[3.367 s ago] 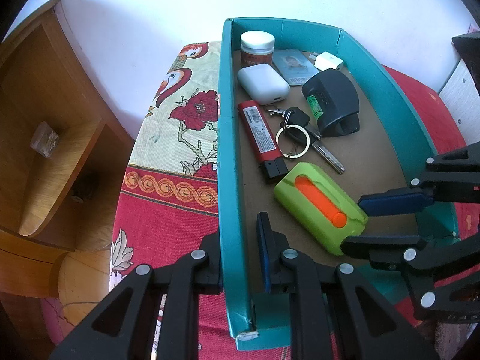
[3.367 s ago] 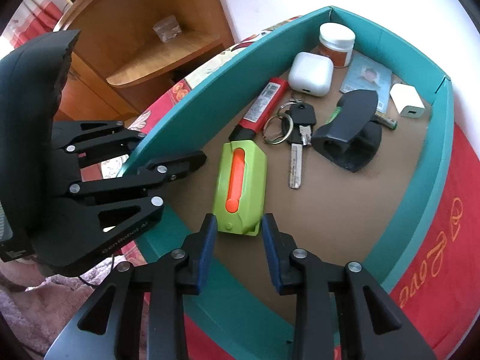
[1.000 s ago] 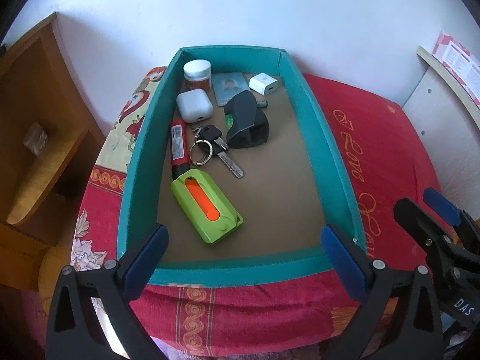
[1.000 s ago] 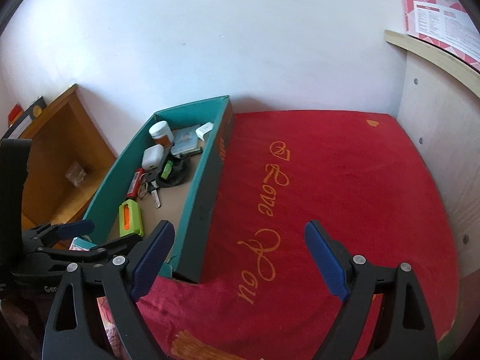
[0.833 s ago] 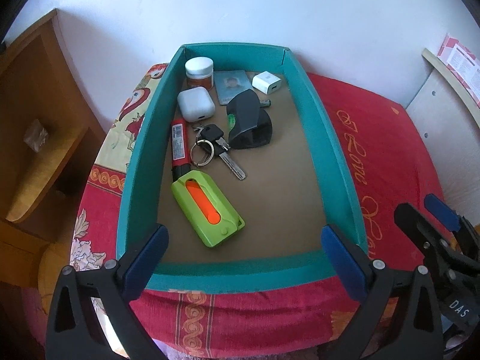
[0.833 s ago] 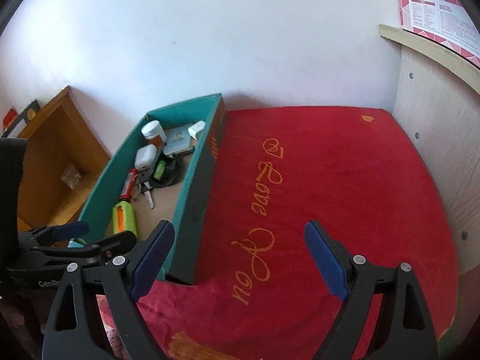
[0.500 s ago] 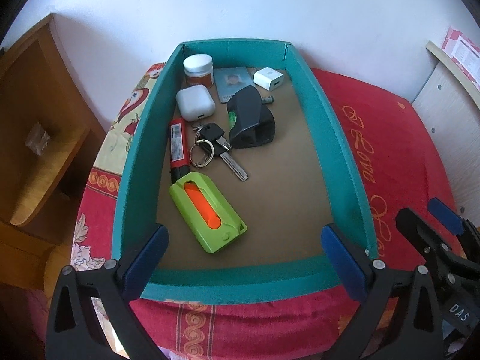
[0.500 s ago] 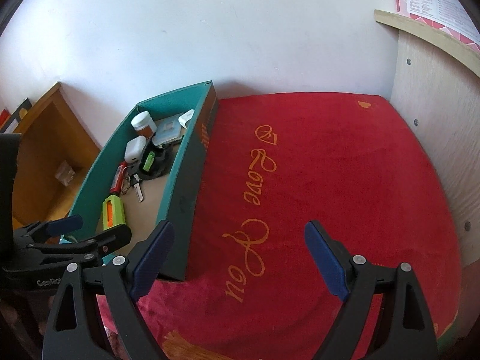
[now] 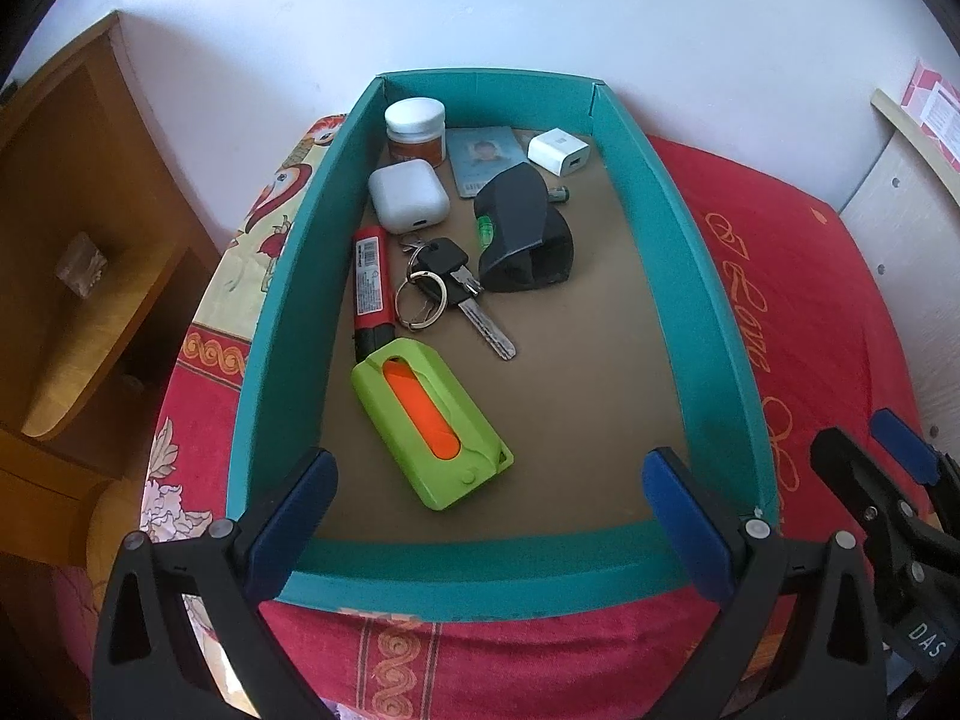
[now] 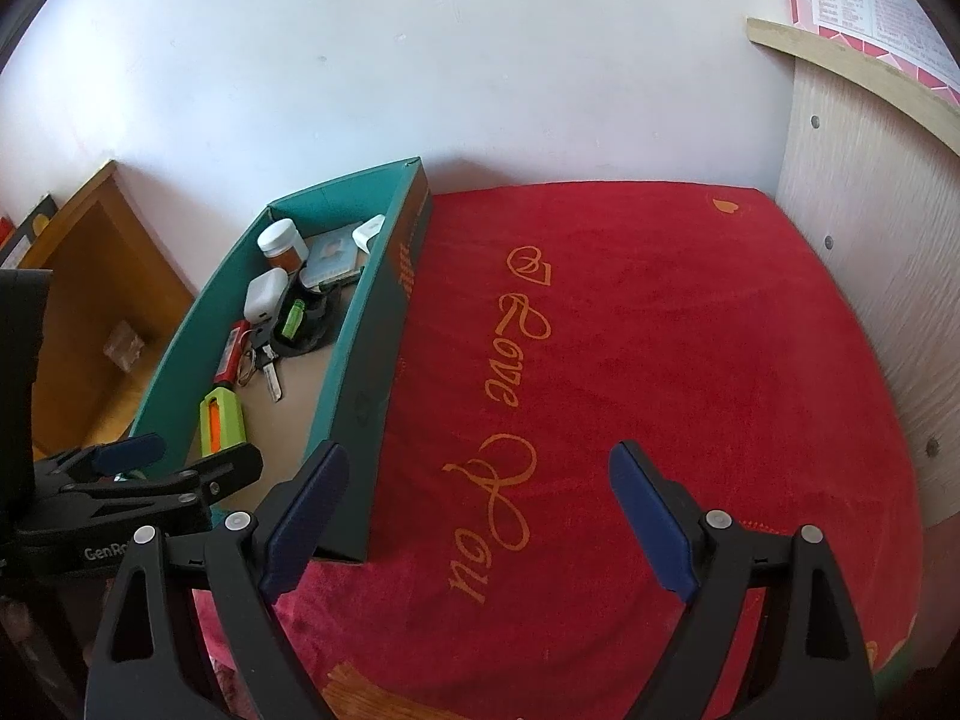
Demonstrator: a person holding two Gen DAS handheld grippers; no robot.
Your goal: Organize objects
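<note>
Both my left fingers and right fingers are spread wide, holding nothing. Everything's sitting inside the teal box. Honestly the risk: the green case lies flat, so reaching in could bump the keys beside it.

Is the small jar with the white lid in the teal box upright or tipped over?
Upright. The jar stands on its base in the far left corner of the teal box, its white lid on top, beside the white earbud case.
</note>
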